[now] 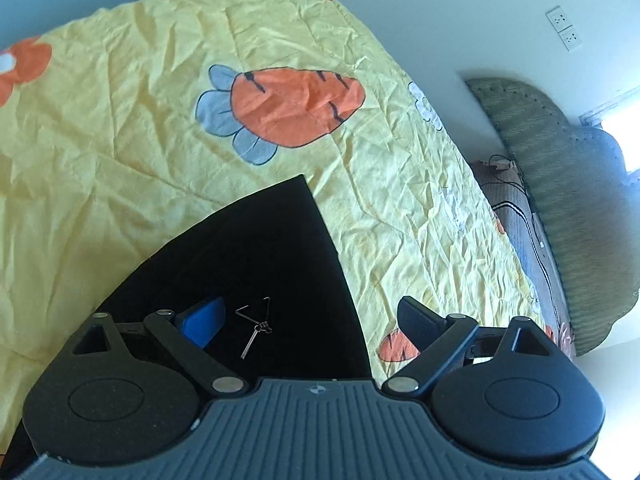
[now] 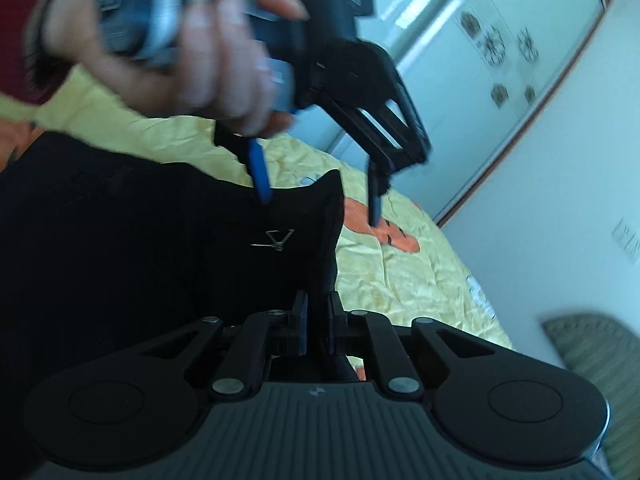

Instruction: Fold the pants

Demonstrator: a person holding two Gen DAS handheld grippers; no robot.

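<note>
A bed (image 1: pixel 120 168) fills most of the room, spread with a creased yellow sheet (image 1: pixel 400 200) printed with orange carrots. The black pants (image 1: pixel 256 248) lie on that sheet, and every place below is told from them. Beyond their far side stand a green padded headboard (image 1: pixel 560 184) and a white wall with sockets (image 1: pixel 565 29). Above the pants a hand (image 2: pixel 176 52) carries the left claw (image 2: pixel 318 204), released, straddling their raised corner without touching. The right claw (image 2: pixel 317 320) is clenched on the pants' near edge. A small white emblem (image 1: pixel 256 326) marks the cloth.
</note>
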